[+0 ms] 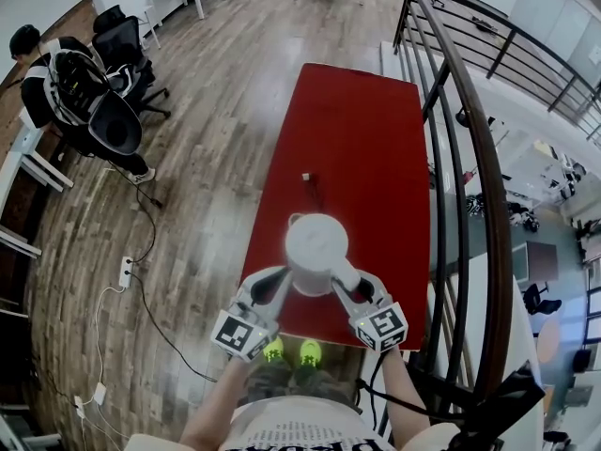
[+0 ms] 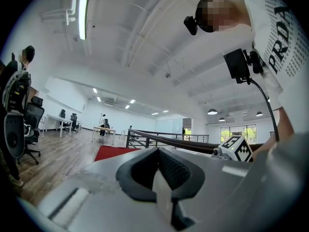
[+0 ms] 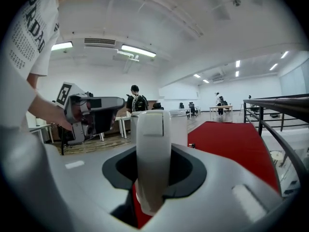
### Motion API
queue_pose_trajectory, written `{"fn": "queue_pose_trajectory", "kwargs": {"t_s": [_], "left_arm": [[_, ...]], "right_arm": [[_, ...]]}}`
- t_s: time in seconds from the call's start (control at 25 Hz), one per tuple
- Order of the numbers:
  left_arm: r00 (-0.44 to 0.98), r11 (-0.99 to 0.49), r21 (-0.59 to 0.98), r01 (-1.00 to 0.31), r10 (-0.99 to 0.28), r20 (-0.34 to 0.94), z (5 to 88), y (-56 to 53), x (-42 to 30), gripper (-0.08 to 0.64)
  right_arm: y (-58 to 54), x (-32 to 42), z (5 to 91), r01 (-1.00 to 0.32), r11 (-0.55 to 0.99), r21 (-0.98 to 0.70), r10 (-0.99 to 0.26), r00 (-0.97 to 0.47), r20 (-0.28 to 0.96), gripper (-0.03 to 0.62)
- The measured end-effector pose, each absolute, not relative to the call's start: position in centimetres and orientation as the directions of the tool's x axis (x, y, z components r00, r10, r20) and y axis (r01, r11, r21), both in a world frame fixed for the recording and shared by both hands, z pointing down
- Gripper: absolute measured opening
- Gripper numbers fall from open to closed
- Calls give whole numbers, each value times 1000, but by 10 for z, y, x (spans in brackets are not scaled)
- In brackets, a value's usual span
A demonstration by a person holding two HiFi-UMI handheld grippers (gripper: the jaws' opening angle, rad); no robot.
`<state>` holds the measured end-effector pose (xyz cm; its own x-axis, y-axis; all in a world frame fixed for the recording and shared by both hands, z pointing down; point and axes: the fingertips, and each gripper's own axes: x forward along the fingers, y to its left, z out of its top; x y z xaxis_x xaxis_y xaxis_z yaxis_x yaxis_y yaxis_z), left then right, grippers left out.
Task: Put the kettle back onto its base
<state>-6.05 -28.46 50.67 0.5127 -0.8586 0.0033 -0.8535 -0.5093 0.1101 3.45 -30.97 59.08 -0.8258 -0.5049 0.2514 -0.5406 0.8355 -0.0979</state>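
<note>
Fingers of your right gripper (image 1: 346, 282) clamp the kettle (image 1: 316, 247) by its handle at the red bench's (image 1: 366, 139) near end, railing (image 1: 491, 214) alongside. Left gripper view: your left gripper's (image 2: 161, 170) fingers stand apart. Right gripper view: that gripper sits just beside the kettle.

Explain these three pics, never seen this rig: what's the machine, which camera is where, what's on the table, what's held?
No robot: a person holds a two-jaw gripper in each hand. The top-down picture is from a camera on the person's head. The other two are from cameras riding on each gripper, looking along its jaws. At the red table is a white kettle; whether it rests there or is lifted I can't tell. The right gripper is closed on the kettle handle, which stands upright between its jaws. The left gripper sits beside the kettle's left side; its grip is unclear. I can't make out the base.
</note>
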Motion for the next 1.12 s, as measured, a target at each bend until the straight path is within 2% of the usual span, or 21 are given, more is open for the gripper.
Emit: {"fn": "queue_pose_trajectory", "kwargs": {"t_s": [0.24,0.56,0.88,1.12], "left_arm": [[516,-514,105,-852,-856,0,506,-287,-59,-8],[514,-509,121,-852,-858,12,510,-289,-65,-8],[528,-522,130,-843,-849,9,510,-289,-68,-8],[537,-532,131,-837,-843,7,507,-285,-70,-8]], "right_arm": [[-310,20,584,-668,737,-102,-622,-730,284,120],[-310,2,579,-746,660,-84,-693,-649,314,120],[-290,0,585,-794,608,-8,-763,-587,272,120],[-280,13,588,-756,654,-14,-737,-641,212,120]]}}
